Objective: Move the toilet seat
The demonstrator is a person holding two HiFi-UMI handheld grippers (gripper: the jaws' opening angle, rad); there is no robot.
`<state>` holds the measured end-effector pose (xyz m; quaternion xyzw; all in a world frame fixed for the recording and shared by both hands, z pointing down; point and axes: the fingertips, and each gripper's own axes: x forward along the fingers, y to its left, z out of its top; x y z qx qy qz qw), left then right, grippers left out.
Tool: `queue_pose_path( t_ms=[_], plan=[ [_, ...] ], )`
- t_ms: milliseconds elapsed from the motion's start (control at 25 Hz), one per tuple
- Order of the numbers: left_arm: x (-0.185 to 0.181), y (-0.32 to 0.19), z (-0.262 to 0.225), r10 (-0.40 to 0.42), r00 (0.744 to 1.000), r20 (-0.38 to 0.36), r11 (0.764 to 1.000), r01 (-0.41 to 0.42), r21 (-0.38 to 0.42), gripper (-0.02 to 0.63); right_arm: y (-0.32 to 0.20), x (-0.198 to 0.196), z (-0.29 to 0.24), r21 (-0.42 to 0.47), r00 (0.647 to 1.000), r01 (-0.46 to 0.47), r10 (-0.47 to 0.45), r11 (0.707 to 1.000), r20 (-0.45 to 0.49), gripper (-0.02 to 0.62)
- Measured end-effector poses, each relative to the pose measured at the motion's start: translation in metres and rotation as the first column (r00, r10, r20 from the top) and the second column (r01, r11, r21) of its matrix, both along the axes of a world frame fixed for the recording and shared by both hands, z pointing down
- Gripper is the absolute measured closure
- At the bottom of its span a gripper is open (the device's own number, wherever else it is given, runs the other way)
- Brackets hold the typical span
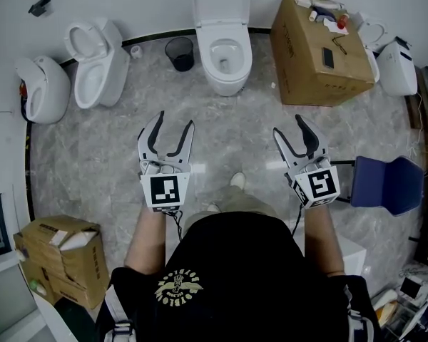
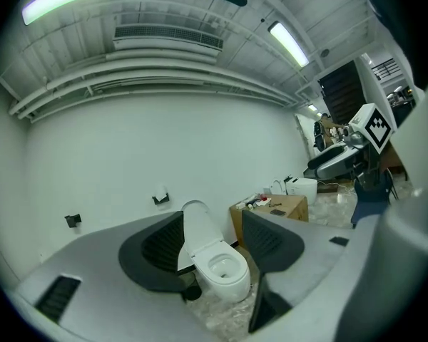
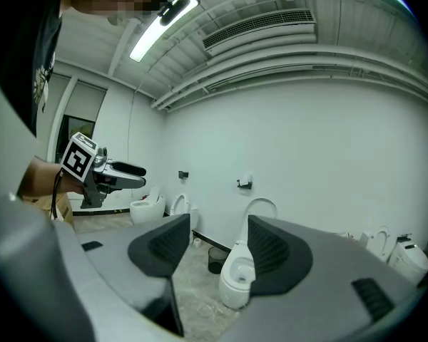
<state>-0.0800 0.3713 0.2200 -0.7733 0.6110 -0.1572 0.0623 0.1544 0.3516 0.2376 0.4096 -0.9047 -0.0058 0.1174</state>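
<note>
A white toilet stands against the far wall, its lid raised upright and the seat ring lying down on the bowl. My left gripper is held open in the air well short of it, nothing between its fingers. My right gripper hangs open beside it, also empty. In the left gripper view the toilet and its raised lid show between the jaws of the left gripper. The right gripper frames the toilet from the right.
Two more toilets stand at the left wall, with a black bin beside the middle one. A big cardboard box sits right of it, more white toilets beyond. A blue chair and another box flank me.
</note>
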Motion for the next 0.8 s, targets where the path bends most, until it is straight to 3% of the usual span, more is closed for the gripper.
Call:
queue_pose_path(
  t_ms=[560,800],
  plan=[
    [0.049,-0.073,-0.029,-0.055,0.998,0.009,0.997,0.055,0.046,0.348,-0.083,0.041,-0.015,0.044,0.998,0.051,-0.053,0.998,0.039,0.351],
    [0.057,-0.087,-0.018,-0.079,0.997,0.014,0.997,0.079,0.001,0.348,-0.105,0.05,-0.007,0.026,0.996,0.069,-0.07,0.997,0.048,0.351]
  ],
)
